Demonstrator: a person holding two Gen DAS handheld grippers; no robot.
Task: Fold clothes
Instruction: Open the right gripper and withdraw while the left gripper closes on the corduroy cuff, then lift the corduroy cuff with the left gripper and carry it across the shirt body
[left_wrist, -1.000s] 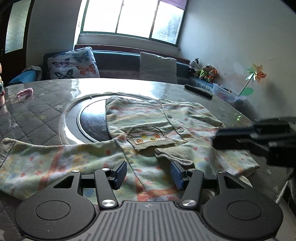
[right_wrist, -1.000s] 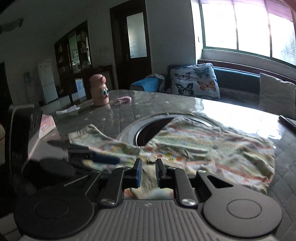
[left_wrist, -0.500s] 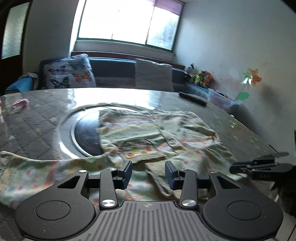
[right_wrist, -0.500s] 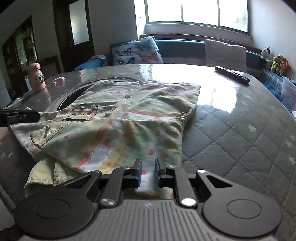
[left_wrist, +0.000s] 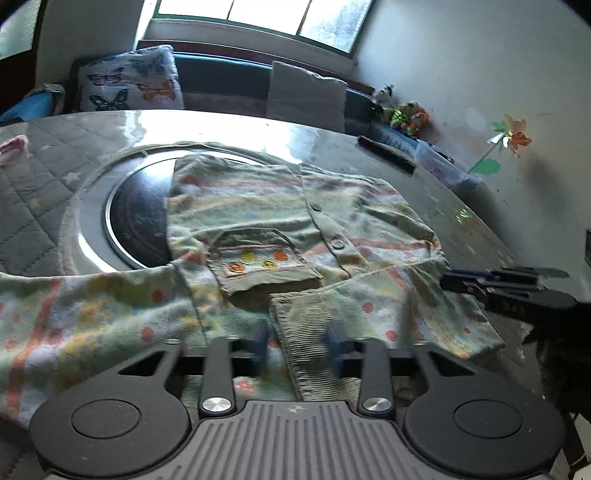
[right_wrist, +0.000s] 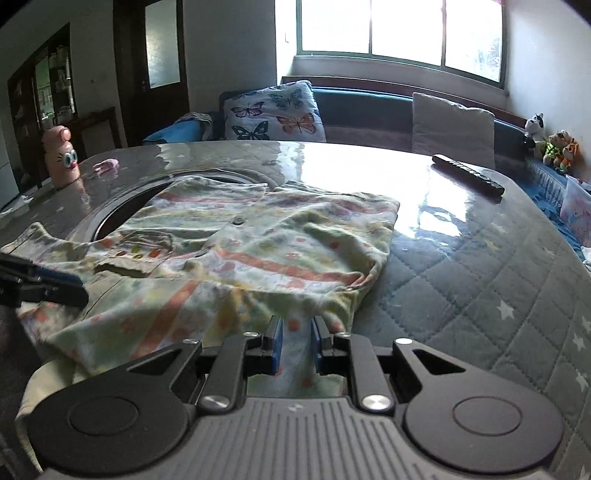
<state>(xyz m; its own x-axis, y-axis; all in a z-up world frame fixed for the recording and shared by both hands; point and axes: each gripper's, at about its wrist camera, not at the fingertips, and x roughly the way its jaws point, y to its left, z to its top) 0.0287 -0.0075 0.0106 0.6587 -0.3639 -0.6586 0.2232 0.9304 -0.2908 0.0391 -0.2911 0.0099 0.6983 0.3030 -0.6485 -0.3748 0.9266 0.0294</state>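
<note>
A pale green child's cardigan (left_wrist: 258, 206) with orange stripes, buttons and a pocket lies spread on the quilted table, partly over a round glass inset. One sleeve is folded in, its ribbed cuff (left_wrist: 314, 332) between my left gripper's (left_wrist: 297, 349) open jaws. My right gripper (right_wrist: 294, 345) stands narrowly open over the garment's near edge (right_wrist: 291, 325), with cloth between its blue pads. It also shows in the left wrist view (left_wrist: 491, 284) at the cardigan's right side. The left gripper shows in the right wrist view (right_wrist: 44, 282).
A round glass inset (left_wrist: 136, 218) sits under the cardigan's left part. A black remote (right_wrist: 467, 180) lies at the far right. A pink bottle (right_wrist: 61, 157) and a pink item (right_wrist: 105, 166) stand at the far left. A sofa with cushions (right_wrist: 273, 112) is behind the table.
The left gripper has come down and forward over the ribbed cuff and opened wider. The right gripper has swung round to the garment's right edge and lowered onto it.
</note>
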